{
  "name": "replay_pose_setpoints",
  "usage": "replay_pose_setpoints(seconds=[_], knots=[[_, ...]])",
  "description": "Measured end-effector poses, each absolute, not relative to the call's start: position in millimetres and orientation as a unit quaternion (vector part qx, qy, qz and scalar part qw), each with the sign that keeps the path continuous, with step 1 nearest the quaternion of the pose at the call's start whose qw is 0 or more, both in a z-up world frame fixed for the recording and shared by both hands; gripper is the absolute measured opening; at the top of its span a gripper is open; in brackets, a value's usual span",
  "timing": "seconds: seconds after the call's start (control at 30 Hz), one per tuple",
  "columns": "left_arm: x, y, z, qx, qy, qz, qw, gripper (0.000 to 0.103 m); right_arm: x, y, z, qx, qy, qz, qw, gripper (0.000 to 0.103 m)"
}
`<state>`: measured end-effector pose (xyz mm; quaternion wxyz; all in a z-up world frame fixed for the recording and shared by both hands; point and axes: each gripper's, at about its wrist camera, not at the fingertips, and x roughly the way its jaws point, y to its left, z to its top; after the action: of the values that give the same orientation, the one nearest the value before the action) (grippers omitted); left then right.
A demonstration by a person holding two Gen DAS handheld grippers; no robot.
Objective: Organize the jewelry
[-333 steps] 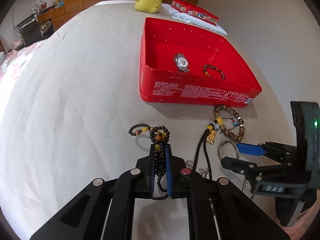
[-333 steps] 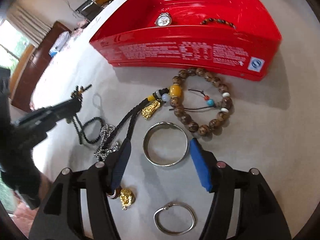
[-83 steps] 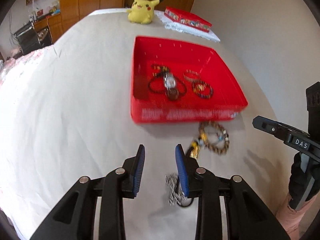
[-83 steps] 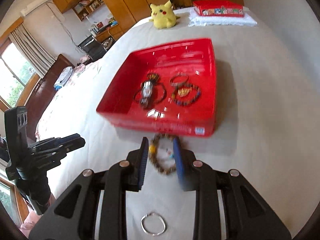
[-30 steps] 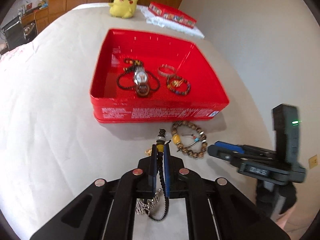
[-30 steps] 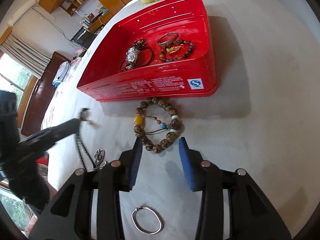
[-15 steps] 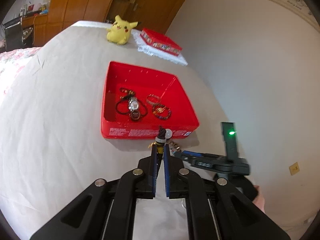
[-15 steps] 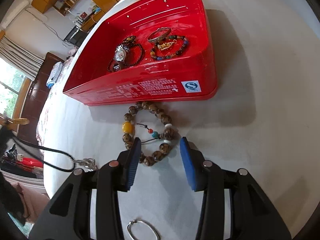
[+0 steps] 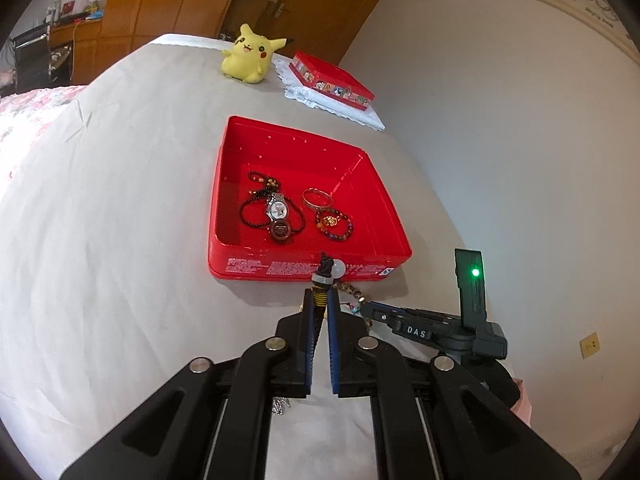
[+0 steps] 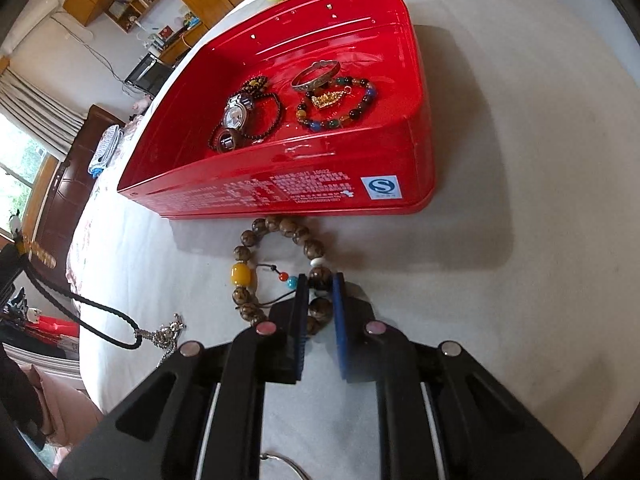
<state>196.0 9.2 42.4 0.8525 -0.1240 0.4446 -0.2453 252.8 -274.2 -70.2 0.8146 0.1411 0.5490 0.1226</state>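
Red tin (image 10: 280, 196) sits on the bed (image 9: 100, 220), watch (image 9: 277, 209) and bangle (image 9: 317, 197) inside. Right tongs (image 10: 320, 280) have just closed onto the wooden bead bracelet (image 10: 280, 224) beside the tin. Left tongs (image 9: 321, 300) clamp the black cord necklace (image 10: 100, 316), lifted.

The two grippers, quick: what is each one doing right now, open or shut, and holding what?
Left gripper: shut on the black cord necklace, lifted off the bed.
Right gripper: jaws just closed, shut on the wooden bead bracelet.
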Motion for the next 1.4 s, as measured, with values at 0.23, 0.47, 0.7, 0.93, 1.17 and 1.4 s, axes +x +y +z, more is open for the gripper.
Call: replay_pose_setpoints(seconds=[0.23,0.47,0.7,0.93,1.17,1.4], knots=[[217.6,17.7,23.7,-0.122,0.469,-0.199,0.852,0.006,228.3,-264.4,-39.7,0.094,0.516,0.095,0.846,0.036],[228.4,40.9,-1.0,-0.127,0.493,-0.152,0.847,0.010,214.9,-214.7,-42.7,0.114,0.542,0.224,0.802,0.026],[225.4,49.1,-24.7,-0.117,0.514,-0.145,0.838,0.015,204.8,-168.7,-53.2,0.097,0.571,0.272,0.769,0.022],[227.7,47.7,-39.7,-0.111,0.531,-0.148,0.827,0.019,194.6,-129.5,-61.0,0.036,0.580,0.262,0.771,0.024],[231.7,46.4,-51.1,-0.108,0.542,-0.143,0.821,0.023,185.2,-117.6,-58.1,0.011,0.560,0.281,0.779,0.006],[231.8,45.6,-52.5,-0.110,0.542,-0.144,0.821,0.023,181.9,-157.5,-15.3,0.111,0.527,0.361,0.762,0.006]])
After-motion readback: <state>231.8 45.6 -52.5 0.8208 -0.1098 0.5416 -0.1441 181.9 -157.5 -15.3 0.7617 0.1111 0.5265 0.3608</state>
